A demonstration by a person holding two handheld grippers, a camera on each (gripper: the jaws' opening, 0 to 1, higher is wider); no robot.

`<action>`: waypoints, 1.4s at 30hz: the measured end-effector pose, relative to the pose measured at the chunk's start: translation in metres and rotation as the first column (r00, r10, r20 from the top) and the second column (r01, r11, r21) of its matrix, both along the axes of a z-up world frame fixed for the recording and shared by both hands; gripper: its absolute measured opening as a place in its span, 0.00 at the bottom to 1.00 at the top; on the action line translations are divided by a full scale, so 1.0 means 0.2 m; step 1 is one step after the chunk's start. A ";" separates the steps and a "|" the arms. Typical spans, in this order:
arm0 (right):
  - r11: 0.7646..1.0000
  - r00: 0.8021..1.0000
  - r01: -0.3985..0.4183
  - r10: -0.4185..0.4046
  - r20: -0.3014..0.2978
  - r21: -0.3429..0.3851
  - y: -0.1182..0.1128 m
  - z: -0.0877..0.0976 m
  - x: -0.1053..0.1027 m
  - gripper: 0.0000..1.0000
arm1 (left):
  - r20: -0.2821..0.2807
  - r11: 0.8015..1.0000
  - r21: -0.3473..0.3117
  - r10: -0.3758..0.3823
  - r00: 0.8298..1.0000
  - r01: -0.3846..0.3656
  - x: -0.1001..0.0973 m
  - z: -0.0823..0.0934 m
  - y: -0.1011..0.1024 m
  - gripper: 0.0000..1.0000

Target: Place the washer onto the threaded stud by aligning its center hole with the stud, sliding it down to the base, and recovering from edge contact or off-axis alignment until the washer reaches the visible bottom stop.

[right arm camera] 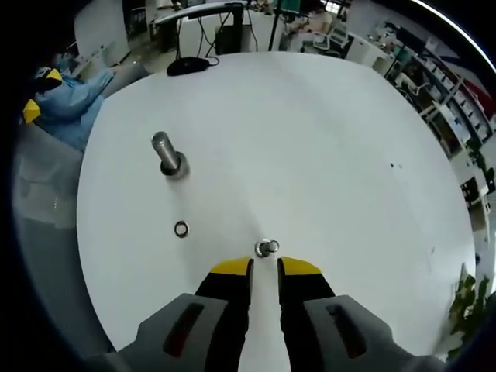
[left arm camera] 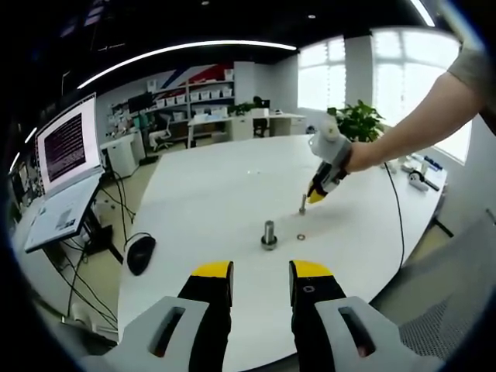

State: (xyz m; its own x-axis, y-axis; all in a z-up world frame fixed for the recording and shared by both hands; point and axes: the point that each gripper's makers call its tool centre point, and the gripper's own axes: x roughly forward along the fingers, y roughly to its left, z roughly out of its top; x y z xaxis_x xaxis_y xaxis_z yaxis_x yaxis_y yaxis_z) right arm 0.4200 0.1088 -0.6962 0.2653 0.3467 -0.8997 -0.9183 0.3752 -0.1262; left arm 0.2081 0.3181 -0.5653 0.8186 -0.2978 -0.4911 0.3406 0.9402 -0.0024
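On the white table (left arm camera: 209, 194) a small threaded stud (left arm camera: 303, 204) stands upright, with my right gripper (left arm camera: 318, 194) just above it, held by a person's hand. In the right gripper view this stud (right arm camera: 266, 248) sits right in front of my right gripper (right arm camera: 265, 267), whose jaws stand a narrow gap apart with nothing between them. A ring seems to circle the stud's base. A loose washer (left arm camera: 301, 235) (right arm camera: 181, 229) lies flat nearby. A thicker bolt (left arm camera: 269, 233) (right arm camera: 167, 153) stands beside it. My left gripper (left arm camera: 261, 273) is open and empty, hovering at the near table edge.
A black mouse (left arm camera: 139, 253) (right arm camera: 188, 66) lies near the table's edge. An open laptop (left arm camera: 68, 159) stands on a side stand to the left. A black cable (left arm camera: 397, 209) runs across the table's right side. A potted plant (left arm camera: 358, 121) stands behind it.
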 end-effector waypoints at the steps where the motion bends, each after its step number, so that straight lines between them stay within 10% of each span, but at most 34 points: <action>1: 1.000 1.000 0.000 0.000 0.000 0.001 0.00 0.00 0.00 0.15 | 0.000 1.000 -0.001 0.000 1.000 0.000 0.00 0.00 0.00 0.27; 20: 0.999 0.998 -0.001 -0.001 -0.071 -0.034 -0.02 -0.13 -0.14 0.18 | 0.010 1.000 -0.007 0.005 1.000 -0.005 0.00 0.01 0.00 0.27; 42: 0.993 0.987 -0.118 0.120 -0.109 0.026 0.21 -0.21 -0.30 0.21 | 0.041 0.998 -0.047 0.041 0.998 -0.039 0.01 0.05 0.04 0.29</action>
